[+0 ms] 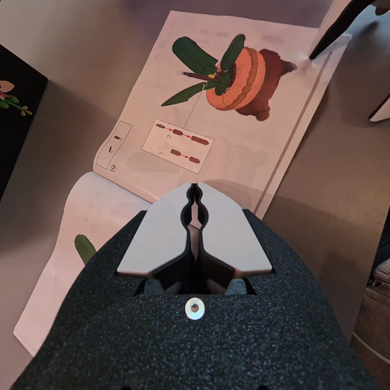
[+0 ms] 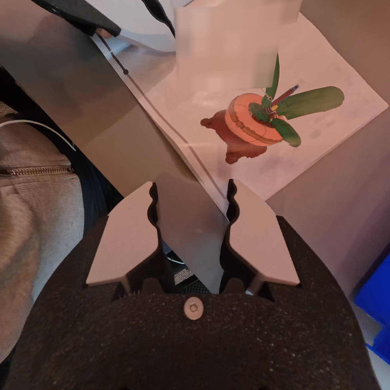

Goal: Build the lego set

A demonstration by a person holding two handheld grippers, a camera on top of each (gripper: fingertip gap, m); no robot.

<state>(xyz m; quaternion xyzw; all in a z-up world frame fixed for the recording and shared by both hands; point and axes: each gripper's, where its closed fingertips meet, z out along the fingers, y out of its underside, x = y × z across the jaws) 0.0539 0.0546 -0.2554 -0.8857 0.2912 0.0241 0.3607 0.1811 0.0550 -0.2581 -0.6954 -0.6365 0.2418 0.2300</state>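
Observation:
The open instruction booklet (image 1: 211, 126) lies on a grey table (image 1: 63, 52), showing a page with a drawing of a green-leaved plant in an orange pot. My left gripper (image 1: 195, 185) is shut with nothing visible between its tips, low over the booklet's fold. My right gripper (image 2: 192, 183) is open and empty, above the table's near edge, with the corner of the booklet (image 2: 274, 168) just by its right finger. No loose bricks show in either view.
A black box (image 1: 19, 109) with a flower picture stands at the left. Part of the other gripper (image 1: 329, 35) shows at the upper right. A person's grey zipped clothing (image 2: 38, 190) is at the left, and something blue (image 2: 373, 299) at the lower right. Tip to tip, the grippers are about 12 cm apart.

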